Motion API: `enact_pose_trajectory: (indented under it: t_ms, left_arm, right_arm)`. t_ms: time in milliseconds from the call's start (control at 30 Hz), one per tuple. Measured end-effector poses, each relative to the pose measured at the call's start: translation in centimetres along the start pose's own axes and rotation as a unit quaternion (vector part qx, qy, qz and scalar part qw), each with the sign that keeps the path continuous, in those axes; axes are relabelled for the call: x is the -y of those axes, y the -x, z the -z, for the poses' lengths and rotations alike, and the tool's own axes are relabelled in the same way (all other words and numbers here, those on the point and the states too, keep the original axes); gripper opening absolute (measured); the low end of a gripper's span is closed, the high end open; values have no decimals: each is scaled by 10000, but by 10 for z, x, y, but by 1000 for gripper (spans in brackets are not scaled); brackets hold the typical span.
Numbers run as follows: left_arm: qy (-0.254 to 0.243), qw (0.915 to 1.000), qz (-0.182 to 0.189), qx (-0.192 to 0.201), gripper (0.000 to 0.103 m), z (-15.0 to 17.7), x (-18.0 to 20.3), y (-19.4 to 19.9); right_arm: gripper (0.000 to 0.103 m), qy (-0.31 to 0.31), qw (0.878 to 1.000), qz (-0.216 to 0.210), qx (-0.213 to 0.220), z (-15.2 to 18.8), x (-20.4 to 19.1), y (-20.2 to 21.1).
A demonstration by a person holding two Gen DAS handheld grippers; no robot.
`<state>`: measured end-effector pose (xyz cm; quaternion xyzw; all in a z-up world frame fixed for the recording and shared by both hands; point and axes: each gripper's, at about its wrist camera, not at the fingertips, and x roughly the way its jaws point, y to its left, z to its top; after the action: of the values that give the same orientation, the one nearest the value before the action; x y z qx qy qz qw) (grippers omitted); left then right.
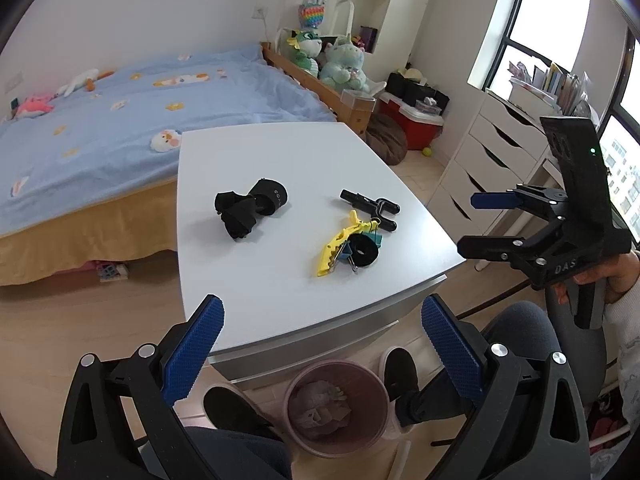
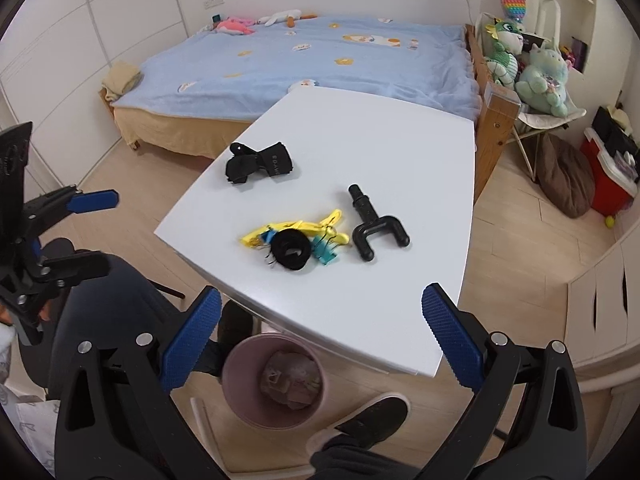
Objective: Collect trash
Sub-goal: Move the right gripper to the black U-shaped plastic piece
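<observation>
A white table [image 1: 280,160] [image 2: 380,140] carries a black glove [image 1: 248,206] [image 2: 260,162], a black Y-shaped plastic part [image 1: 372,206] [image 2: 372,228], and a small heap: a yellow clip [image 1: 340,244] [image 2: 296,226], teal binder clips [image 1: 376,237] [image 2: 326,256] and a black tape roll [image 1: 364,254] [image 2: 290,250]. On the floor below the table's near edge stands a pink bin [image 1: 370,384] [image 2: 232,396] holding crumpled paper [image 1: 324,408] [image 2: 288,380]. My left gripper [image 1: 322,308] [image 2: 104,232] and right gripper [image 1: 476,222] [image 2: 322,300] both hover open and empty, off the table's near edge.
A person's legs and dark shoes [image 1: 236,408] [image 2: 368,416] flank the bin. Beyond the table lies a bed with a blue cover [image 1: 120,120] [image 2: 320,60]. White drawers [image 1: 488,160] stand by the window, with plush toys [image 2: 540,80] and a red box [image 2: 604,188] nearby.
</observation>
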<state>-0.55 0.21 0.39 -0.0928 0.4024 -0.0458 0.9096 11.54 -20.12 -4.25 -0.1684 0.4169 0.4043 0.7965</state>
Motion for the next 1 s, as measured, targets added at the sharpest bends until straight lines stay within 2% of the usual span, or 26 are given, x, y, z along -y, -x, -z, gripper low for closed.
enact_pose_trajectory:
  t_ms: [300, 667, 833, 1000]
  left_arm:
    - [26, 10000, 0, 7, 95, -2, -3, -2]
    - [156, 9998, -66, -50, 95, -1, -14, -7]
    - [204, 9997, -96, -82, 95, 1, -18, -9]
    - [233, 9996, -117, -113, 95, 3, -21, -11]
  right_arm:
    - [98, 566, 9959, 23, -704, -29, 25, -47]
    - [98, 1057, 9858, -34, -1305, -46, 44, -98]
    - [76, 1198, 9796, -74, -1614, -47, 48, -116]
    - [72, 1212, 9792, -123, -1620, -48, 50, -121]
